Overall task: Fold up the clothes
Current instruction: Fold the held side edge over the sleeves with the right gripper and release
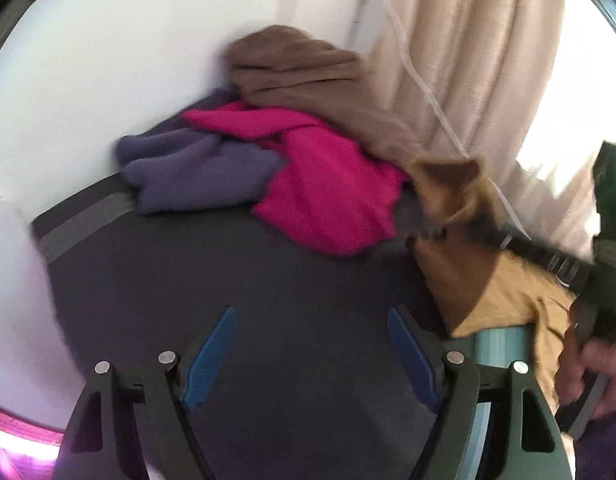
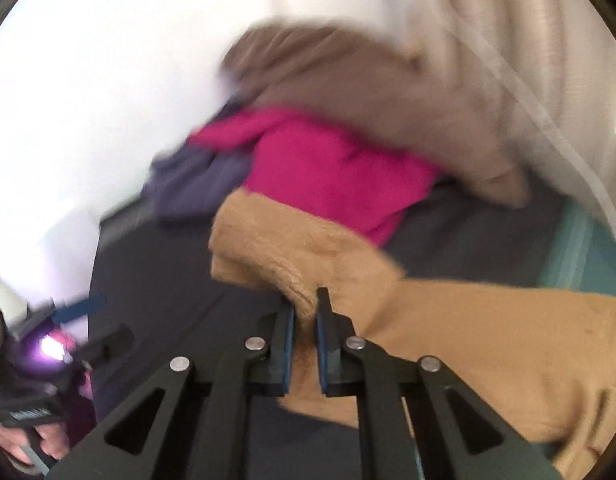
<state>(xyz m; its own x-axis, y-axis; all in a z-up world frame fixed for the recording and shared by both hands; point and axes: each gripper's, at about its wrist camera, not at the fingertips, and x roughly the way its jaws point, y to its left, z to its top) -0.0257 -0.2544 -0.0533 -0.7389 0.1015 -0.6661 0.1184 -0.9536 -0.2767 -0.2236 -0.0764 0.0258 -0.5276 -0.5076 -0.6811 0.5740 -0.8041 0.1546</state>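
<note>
A tan garment (image 2: 448,320) hangs bunched from my right gripper (image 2: 305,308), which is shut on its edge above the dark table (image 2: 167,280). In the left wrist view the same tan garment (image 1: 500,296) is at the right, held by the right gripper (image 1: 424,228). My left gripper (image 1: 310,324) is open and empty over the bare dark table (image 1: 247,280). A pile of clothes lies at the back: a pink one (image 1: 324,184), a purple one (image 1: 187,168) and a brown one (image 1: 299,72).
A white wall (image 1: 107,80) bounds the table's left and back. A beige curtain (image 1: 488,60) with a white cord hangs at the back right. A teal object (image 1: 502,344) stands at the table's right edge. The left gripper shows blurred in the right view (image 2: 79,308).
</note>
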